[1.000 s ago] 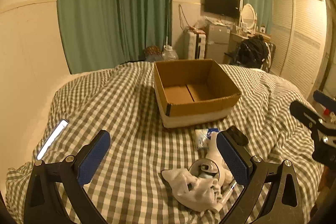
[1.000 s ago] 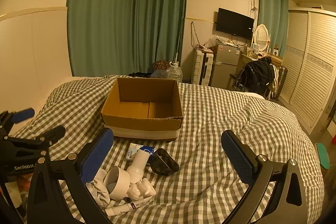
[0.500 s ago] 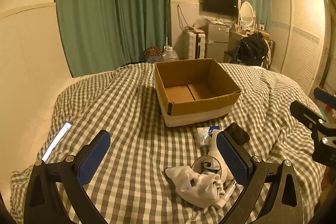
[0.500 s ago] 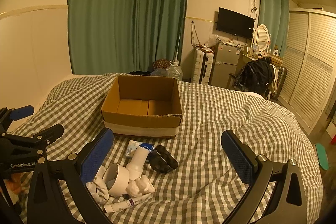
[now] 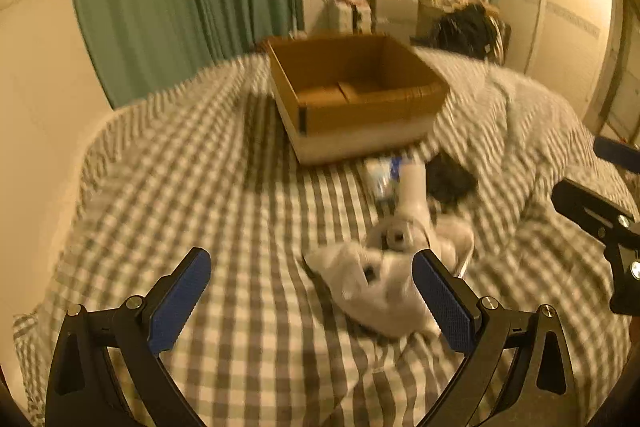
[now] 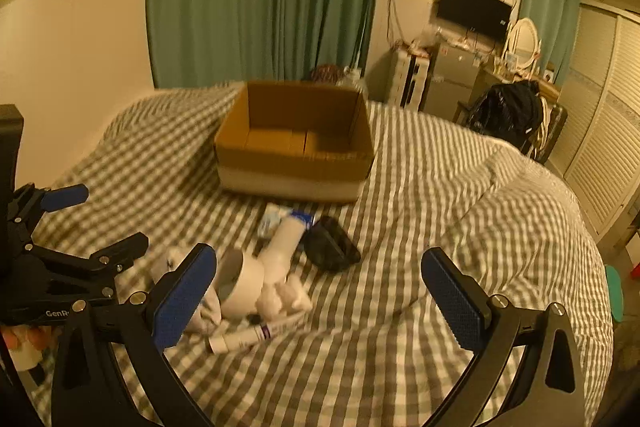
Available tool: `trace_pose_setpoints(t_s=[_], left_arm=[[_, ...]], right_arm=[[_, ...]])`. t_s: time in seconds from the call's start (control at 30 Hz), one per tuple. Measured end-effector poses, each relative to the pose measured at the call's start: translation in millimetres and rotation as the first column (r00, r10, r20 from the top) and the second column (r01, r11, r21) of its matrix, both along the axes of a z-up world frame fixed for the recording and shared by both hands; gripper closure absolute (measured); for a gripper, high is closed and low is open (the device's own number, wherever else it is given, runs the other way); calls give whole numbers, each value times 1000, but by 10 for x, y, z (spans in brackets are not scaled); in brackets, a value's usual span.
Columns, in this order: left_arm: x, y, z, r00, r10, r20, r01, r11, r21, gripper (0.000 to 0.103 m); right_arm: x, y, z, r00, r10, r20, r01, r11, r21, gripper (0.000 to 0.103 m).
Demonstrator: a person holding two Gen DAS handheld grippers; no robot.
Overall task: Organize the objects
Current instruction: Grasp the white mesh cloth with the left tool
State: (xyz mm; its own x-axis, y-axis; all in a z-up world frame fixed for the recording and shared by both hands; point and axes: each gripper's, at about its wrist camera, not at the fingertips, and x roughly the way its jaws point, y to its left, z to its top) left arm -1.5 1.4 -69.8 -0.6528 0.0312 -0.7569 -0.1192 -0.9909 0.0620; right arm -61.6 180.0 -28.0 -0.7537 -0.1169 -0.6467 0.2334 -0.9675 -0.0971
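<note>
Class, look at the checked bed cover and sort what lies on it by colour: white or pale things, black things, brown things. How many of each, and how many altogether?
White or pale: 5, namely cloth, tape roll, bottle, tube, packet.
Black: 1, pouch.
Brown: 1, cardboard box.
Total: 7, though blur may hide small items.

A: Count on the bed?
B: 1 cardboard box [image 6: 294, 143], 1 tape roll [image 6: 242, 287], 1 white bottle [image 6: 285, 241], 1 black pouch [image 6: 330, 247], 1 tube [image 6: 256, 333], 1 white cloth [image 5: 360, 283].
</note>
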Motion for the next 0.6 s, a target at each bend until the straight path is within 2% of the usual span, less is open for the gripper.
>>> trace_pose_setpoints(t_s=[0.2, 0.37, 0.47, 0.5, 0.53, 0.6], left_arm=[[-14, 186, -354, 991, -83, 108, 86, 996, -24, 1], [-174, 314, -515, 978, -141, 154, 140, 990, 20, 1], [-342, 394, -671, 953, -185, 242, 174, 982, 68, 2], [-391, 406, -719, 943, -195, 270, 175, 980, 97, 4], [-432, 422, -774, 934, -207, 290, 180, 977, 115, 13], [-474, 453, -856, 922, -236, 306, 205, 970, 130, 22]], right_arm=[[-147, 41, -356, 992, -7, 122, 7, 1000, 0, 1], [-306, 102, -595, 982, -27, 189, 28, 1000, 0, 1], [-416, 137, -733, 972, -47, 230, 46, 999, 9, 1], [-464, 158, -789, 966, -61, 249, 59, 998, 13, 1], [-490, 168, -819, 964, -66, 259, 65, 998, 12, 1], [-557, 201, -897, 954, -78, 289, 79, 997, 7, 1]])
